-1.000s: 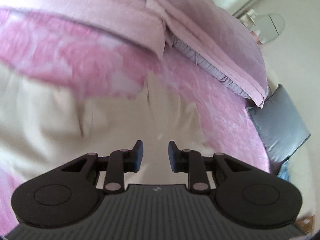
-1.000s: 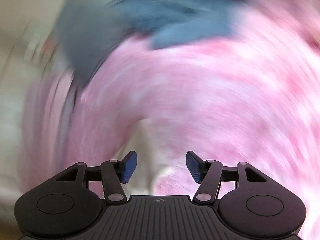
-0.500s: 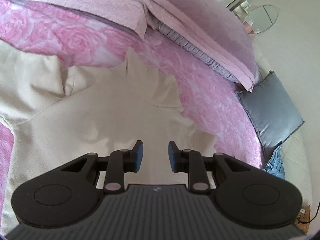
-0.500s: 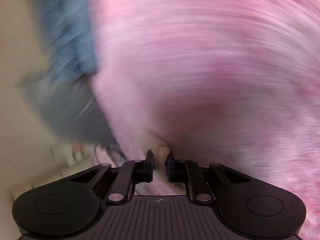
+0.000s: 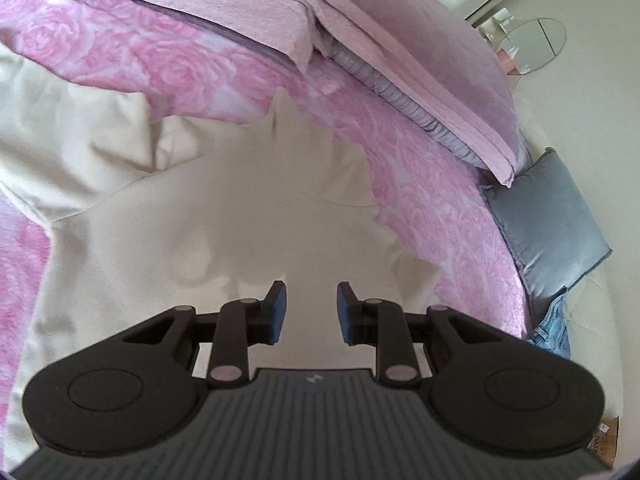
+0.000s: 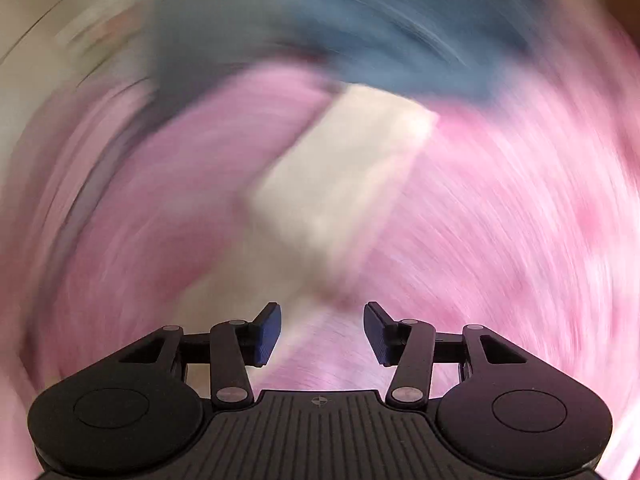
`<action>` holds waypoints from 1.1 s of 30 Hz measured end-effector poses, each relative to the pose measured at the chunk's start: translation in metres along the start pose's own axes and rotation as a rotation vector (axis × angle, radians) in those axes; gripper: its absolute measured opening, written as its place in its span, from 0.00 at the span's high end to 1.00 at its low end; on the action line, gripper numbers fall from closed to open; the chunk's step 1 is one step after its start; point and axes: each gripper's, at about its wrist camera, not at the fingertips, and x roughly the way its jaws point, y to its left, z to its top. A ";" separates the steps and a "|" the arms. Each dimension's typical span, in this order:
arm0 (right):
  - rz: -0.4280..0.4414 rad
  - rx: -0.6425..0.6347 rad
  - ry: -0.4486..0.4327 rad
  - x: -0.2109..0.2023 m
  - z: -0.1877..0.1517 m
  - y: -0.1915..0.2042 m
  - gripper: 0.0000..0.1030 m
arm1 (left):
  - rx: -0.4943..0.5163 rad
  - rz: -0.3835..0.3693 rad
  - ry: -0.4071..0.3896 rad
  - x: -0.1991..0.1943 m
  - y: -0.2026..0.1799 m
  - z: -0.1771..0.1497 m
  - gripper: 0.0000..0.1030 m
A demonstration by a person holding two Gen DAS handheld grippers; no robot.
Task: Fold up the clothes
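Observation:
A cream long-sleeved top (image 5: 224,224) lies spread on a pink rose-print bedspread (image 5: 168,56), collar toward the pillows. My left gripper (image 5: 308,308) hovers over its body, jaws open and empty. In the blurred right wrist view, a cream sleeve (image 6: 340,184) lies stretched out on the pink bedspread (image 6: 520,240). My right gripper (image 6: 322,332) is open just behind the sleeve and holds nothing.
Two pink pillows (image 5: 400,40) lie at the head of the bed. A grey cushion (image 5: 548,220) and blue jeans (image 5: 554,324) lie at the right edge. The right wrist view shows blurred blue-grey fabric (image 6: 360,32) beyond the sleeve.
My right gripper was shut on cream fabric half a second ago; now it is open and the sleeve lies free ahead. The left gripper stays open and has steadied above the top.

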 end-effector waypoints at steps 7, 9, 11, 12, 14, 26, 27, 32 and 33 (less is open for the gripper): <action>0.158 0.175 -0.095 0.031 0.069 -0.023 0.52 | -0.039 0.047 -0.017 -0.004 0.019 0.003 0.79; 0.133 0.130 -0.086 0.050 0.085 -0.016 0.52 | -0.033 0.062 -0.023 -0.003 0.021 0.003 0.79; 0.092 0.052 -0.066 0.054 0.083 -0.009 0.98 | -0.034 0.070 -0.025 -0.004 0.024 0.002 0.79; 0.056 -0.007 -0.040 0.054 0.085 -0.009 0.99 | -0.036 0.072 -0.024 -0.005 0.026 0.002 0.79; 0.016 -0.086 -0.072 0.043 0.082 0.000 0.99 | -0.031 0.076 -0.035 -0.012 0.031 0.004 0.79; -0.315 -0.008 -0.259 -0.012 0.023 0.001 0.39 | -0.189 0.390 -0.286 -0.095 0.145 0.037 0.59; -0.323 -0.036 -0.273 -0.017 0.013 0.008 0.39 | -0.231 0.424 -0.319 -0.103 0.161 0.042 0.56; -0.210 -0.085 -0.122 -0.017 -0.037 0.038 0.39 | -0.405 0.499 -0.447 -0.127 0.245 0.081 0.56; -0.206 -0.088 -0.084 -0.022 -0.052 0.043 0.39 | -0.436 0.497 -0.465 -0.131 0.260 0.088 0.56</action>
